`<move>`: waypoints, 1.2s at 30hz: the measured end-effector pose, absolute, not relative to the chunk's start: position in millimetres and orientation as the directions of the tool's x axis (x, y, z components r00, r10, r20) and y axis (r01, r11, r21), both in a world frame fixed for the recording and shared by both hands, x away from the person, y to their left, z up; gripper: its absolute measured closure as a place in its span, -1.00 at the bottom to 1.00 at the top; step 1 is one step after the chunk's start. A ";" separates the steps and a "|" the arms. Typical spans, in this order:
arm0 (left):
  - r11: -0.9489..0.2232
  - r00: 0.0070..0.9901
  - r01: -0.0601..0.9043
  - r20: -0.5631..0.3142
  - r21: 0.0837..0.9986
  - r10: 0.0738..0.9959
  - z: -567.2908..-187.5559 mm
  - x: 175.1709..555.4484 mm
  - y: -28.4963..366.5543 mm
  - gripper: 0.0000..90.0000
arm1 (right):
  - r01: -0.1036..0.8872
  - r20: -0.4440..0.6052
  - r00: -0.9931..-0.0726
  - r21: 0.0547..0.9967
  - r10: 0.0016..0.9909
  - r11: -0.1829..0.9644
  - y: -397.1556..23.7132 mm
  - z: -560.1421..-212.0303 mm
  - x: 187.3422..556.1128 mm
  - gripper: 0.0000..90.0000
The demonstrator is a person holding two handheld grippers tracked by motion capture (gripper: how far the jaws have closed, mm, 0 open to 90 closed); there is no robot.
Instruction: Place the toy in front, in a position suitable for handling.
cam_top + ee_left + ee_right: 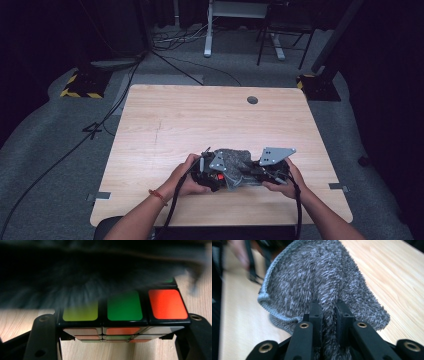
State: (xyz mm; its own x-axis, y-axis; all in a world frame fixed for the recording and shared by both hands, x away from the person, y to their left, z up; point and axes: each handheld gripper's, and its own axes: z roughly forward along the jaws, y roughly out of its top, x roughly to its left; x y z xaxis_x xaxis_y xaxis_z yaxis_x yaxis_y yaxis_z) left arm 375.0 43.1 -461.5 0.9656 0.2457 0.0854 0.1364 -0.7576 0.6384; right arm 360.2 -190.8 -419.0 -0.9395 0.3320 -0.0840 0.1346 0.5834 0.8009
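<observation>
In the left gripper view, the fuzzy grey cloth (100, 272) is blurred and hides the upper rows of the colourful puzzle cube (125, 306). In the right gripper view, a fold of this cloth disappears between the jaws; a hand (238, 252) at the top left is blurred and cut off.
</observation>
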 end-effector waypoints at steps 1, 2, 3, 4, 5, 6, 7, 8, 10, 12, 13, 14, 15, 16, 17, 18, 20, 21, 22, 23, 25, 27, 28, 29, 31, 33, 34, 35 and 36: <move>-0.760 0.966 0.133 0.087 0.636 0.242 -461.1 374.5 41.5 -0.25 | 0.135 -0.084 -0.940 0.801 0.332 0.583 -190.8 -419.0 360.2 0.74; -0.762 0.966 0.130 0.091 0.635 0.241 -460.9 373.3 38.6 -0.25 | 0.125 -0.091 -0.942 0.799 0.323 0.588 -187.6 -418.2 358.4 0.74; -0.762 0.967 0.126 0.091 0.636 0.237 -461.2 372.5 36.4 -0.25 | 0.113 -0.097 -0.945 0.800 0.313 0.589 -182.1 -417.3 355.9 0.74; -0.765 0.968 0.121 0.093 0.633 0.231 -461.8 371.7 34.4 -0.25 | 0.105 -0.100 -0.947 0.801 0.304 0.590 -177.9 -416.6 354.8 0.74; -0.768 0.968 0.122 0.094 0.629 0.231 -462.4 370.7 32.5 -0.25 | 0.101 -0.103 -0.948 0.800 0.301 0.592 -173.9 -416.2 354.2 0.74; -0.772 0.970 0.122 0.090 0.624 0.226 -462.9 369.7 30.9 -0.25 | 0.096 -0.111 -0.947 0.797 0.302 0.596 -170.5 -416.2 354.1 0.74; -0.776 0.970 0.130 0.083 0.618 0.228 -463.5 368.4 29.5 -0.25 | 0.094 -0.119 -0.944 0.795 0.306 0.600 -167.1 -417.1 354.3 0.74; -0.784 0.971 0.124 0.089 0.608 0.223 -464.4 368.4 28.4 -0.25 | 0.091 -0.128 -0.943 0.787 0.306 0.610 -164.4 -418.2 354.7 0.74; -0.786 0.970 0.131 0.087 0.605 0.228 -466.0 368.5 28.6 -0.25 | 0.086 -0.149 -0.938 0.774 0.312 0.627 -161.8 -420.6 355.5 0.74; -0.789 0.971 0.135 0.079 0.600 0.226 -466.4 368.9 29.4 -0.25 | 0.085 -0.161 -0.934 0.768 0.320 0.635 -163.3 -422.6 357.4 0.74; -0.790 0.969 0.132 0.088 0.599 0.229 -466.4 368.6 30.1 -0.25 | 0.086 -0.171 -0.929 0.762 0.328 0.641 -165.3 -423.7 358.9 0.74; -0.788 0.971 0.129 0.085 0.603 0.224 -466.2 369.0 30.9 -0.25 | 0.095 -0.171 -0.924 0.761 0.341 0.642 -168.5 -425.0 361.4 0.74; -0.787 0.970 0.137 0.080 0.602 0.230 -465.7 368.4 31.7 -0.25 | 0.106 -0.167 -0.921 0.761 0.352 0.640 -171.6 -425.9 363.5 0.74; -0.787 0.971 0.126 0.086 0.605 0.222 -464.6 368.7 32.7 -0.25 | 0.112 -0.170 -0.917 0.760 0.361 0.640 -173.8 -426.5 365.0 0.74; -0.783 0.970 0.132 0.082 0.608 0.227 -463.7 367.9 33.8 -0.25 | 0.118 -0.180 -0.909 0.753 0.376 0.647 -177.3 -428.0 366.9 0.74; -0.779 0.971 0.127 0.084 0.614 0.224 -462.6 367.8 34.5 -0.25 | 0.137 -0.173 -0.904 0.750 0.391 0.647 -183.2 -430.4 370.1 0.74; -0.774 0.972 0.128 0.078 0.620 0.224 -460.5 368.1 35.3 -0.25 | 0.143 -0.169 -0.902 0.751 0.397 0.645 -185.0 -431.4 370.6 0.74; -0.774 0.971 0.127 0.080 0.620 0.224 -460.5 368.1 34.7 -0.25 | 0.141 -0.163 -0.905 0.757 0.394 0.637 -186.9 -432.1 369.8 0.74; -0.777 0.971 0.127 0.084 0.616 0.226 -461.6 368.0 33.4 -0.25 | 0.134 -0.169 -0.904 0.760 0.392 0.637 -186.6 -431.5 367.5 0.74; -0.788 0.971 0.125 0.089 0.603 0.222 -463.0 367.8 31.6 -0.25 | 0.116 -0.186 -0.905 0.758 0.383 0.642 -185.1 -429.6 364.1 0.74; -0.789 0.972 0.123 0.086 0.601 0.217 -464.9 368.3 29.2 -0.25 | 0.091 -0.178 -0.919 0.774 0.353 0.627 -181.4 -423.1 357.9 0.74; -0.787 0.973 0.123 0.082 0.604 0.215 -465.3 368.5 26.8 -0.25 | 0.080 -0.159 -0.933 0.783 0.323 0.617 -175.3 -418.9 353.1 0.74; -0.787 0.973 0.121 0.084 0.605 0.213 -465.2 368.0 25.9 -0.25 | 0.071 -0.154 -0.941 0.781 0.302 0.621 -169.5 -418.1 349.6 0.74; -0.786 0.974 0.116 0.085 0.607 0.209 -465.0 367.4 25.7 -0.25 | 0.066 -0.149 -0.946 0.781 0.287 0.621 -165.3 -418.6 347.8 0.73; -0.787 0.973 0.121 0.087 0.605 0.216 -465.6 367.4 26.5 -0.25 | 0.060 -0.151 -0.949 0.776 0.277 0.628 -159.4 -420.4 346.7 0.73; -0.786 0.970 0.128 0.088 0.605 0.226 -465.6 367.9 28.5 -0.25 | 0.071 -0.143 -0.947 0.777 0.286 0.625 -157.7 -421.6 349.9 0.73; -0.788 0.970 0.125 0.092 0.603 0.225 -465.1 368.3 29.1 -0.25 | 0.077 -0.147 -0.943 0.776 0.297 0.627 -158.0 -422.1 351.5 0.73; -0.788 0.970 0.125 0.093 0.602 0.225 -465.0 368.3 29.4 -0.25 | 0.074 -0.157 -0.940 0.772 0.303 0.631 -158.7 -422.4 352.6 0.73; -0.788 0.970 0.123 0.095 0.603 0.225 -465.1 368.2 29.4 -0.25 | 0.077 -0.162 -0.937 0.769 0.310 0.635 -160.9 -422.7 354.9 0.73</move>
State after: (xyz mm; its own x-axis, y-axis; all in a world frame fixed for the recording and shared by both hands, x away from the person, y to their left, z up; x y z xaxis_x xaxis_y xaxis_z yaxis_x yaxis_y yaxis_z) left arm 368.2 29.4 -465.1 0.9698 0.2245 0.0952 0.1232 -0.7882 0.6030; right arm 354.9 -160.9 -422.7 -0.9368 0.3103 -0.1619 0.0775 0.6350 0.7686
